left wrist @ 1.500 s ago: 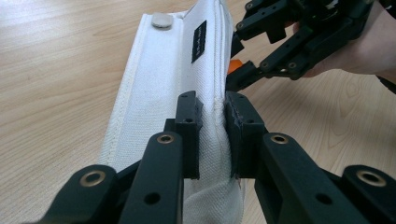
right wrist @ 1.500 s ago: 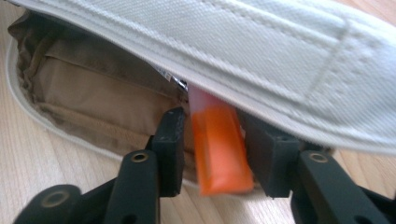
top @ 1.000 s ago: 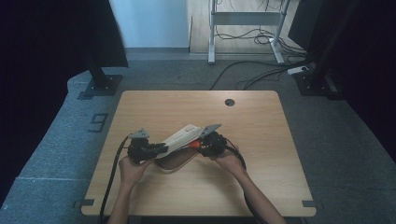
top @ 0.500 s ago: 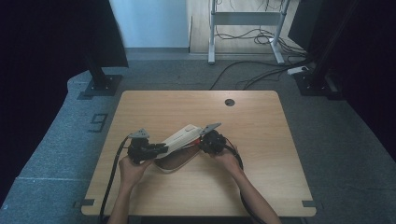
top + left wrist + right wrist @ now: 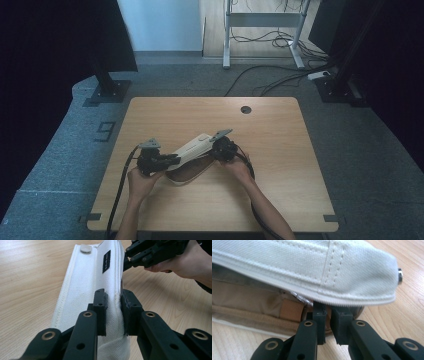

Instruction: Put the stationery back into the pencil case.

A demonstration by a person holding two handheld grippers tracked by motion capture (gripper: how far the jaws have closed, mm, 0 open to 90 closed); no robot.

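Note:
A white canvas pouch (image 5: 192, 149) with a tan lining (image 5: 249, 297) lies slantwise on the wooden table (image 5: 280, 150), its flap lifted. My left gripper (image 5: 172, 159) holds the pouch's near-left end. In the left gripper view the pads of that gripper (image 5: 114, 310) pinch a stitched fold of the white pouch (image 5: 85, 282). My right gripper (image 5: 214, 149) is at the far-right end, and also shows as the right gripper (image 5: 126, 262) against the flap's edge. In the right gripper view the jaws of the right gripper (image 5: 327, 312) are shut on the pouch's lower edge, just under the white zipper rim (image 5: 352, 296).
A round cable hole (image 5: 245, 109) sits near the table's far edge. Black cables trail from both grippers toward the table's front edge. Dark stand bases (image 5: 107, 92) rest on the grey floor beyond the table's corners.
My right gripper has shifted a little toward the pouch's end and sits tighter against it. The left gripper and the pouch have stayed where they were.

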